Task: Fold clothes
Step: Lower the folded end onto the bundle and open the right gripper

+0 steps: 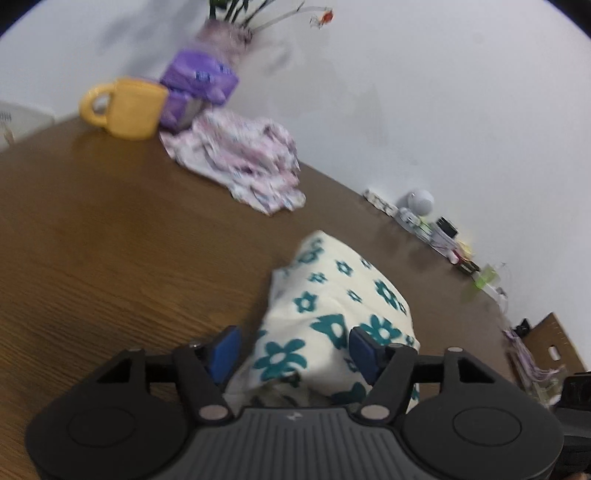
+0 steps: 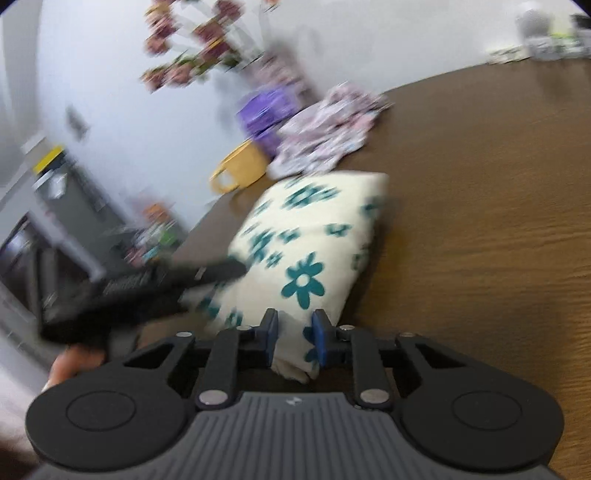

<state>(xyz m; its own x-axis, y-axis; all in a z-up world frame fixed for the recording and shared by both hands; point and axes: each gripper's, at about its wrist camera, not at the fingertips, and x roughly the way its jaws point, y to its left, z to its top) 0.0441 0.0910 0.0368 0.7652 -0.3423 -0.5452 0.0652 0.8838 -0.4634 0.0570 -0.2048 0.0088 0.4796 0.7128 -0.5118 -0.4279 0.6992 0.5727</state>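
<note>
A cream cloth with teal flowers lies folded into a thick bundle on the brown wooden table. My left gripper is open, its blue pads on either side of the bundle's near end. In the right wrist view the same cloth lies ahead, and my right gripper has its pads closed on the cloth's near corner. The left gripper shows there as a dark blurred shape at the cloth's left side. A crumpled pink-and-white patterned garment lies farther back on the table.
A yellow mug and a purple packet stand by the wall near a plant pot. Small items line the table's far edge. The views are motion-blurred.
</note>
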